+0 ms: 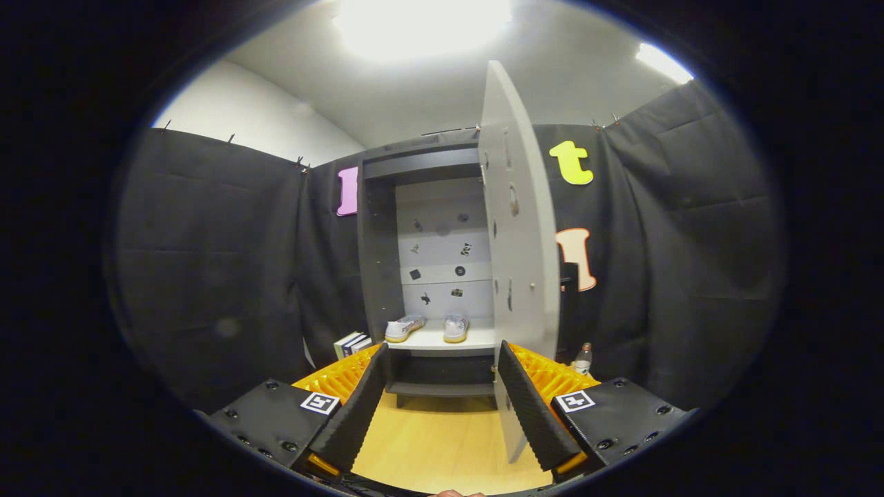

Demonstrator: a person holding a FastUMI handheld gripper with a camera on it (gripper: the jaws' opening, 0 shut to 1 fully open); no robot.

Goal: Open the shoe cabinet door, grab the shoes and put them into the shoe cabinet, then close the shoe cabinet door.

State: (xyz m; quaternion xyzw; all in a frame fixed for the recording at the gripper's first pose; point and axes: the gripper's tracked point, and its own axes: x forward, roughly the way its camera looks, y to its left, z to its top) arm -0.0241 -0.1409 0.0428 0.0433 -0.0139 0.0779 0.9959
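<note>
My gripper point(442, 379): fingers spread wide, holding nothing.
Shoes point(428, 327): on the cabinet point(376, 276) shelf, beyond my fingers.
Door point(519, 228): open.

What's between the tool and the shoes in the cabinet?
Gripper view: bare wooden floor and the cabinet's lower shelf edge separate the open tool from the shoes.

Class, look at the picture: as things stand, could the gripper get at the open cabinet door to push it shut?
Probably yes. The gripper is open and holds nothing, and the cabinet door stands swung out just ahead of the right finger, its lower edge passing beside it. Both shoes already sit on the shelf, clear of the door's path.
</note>
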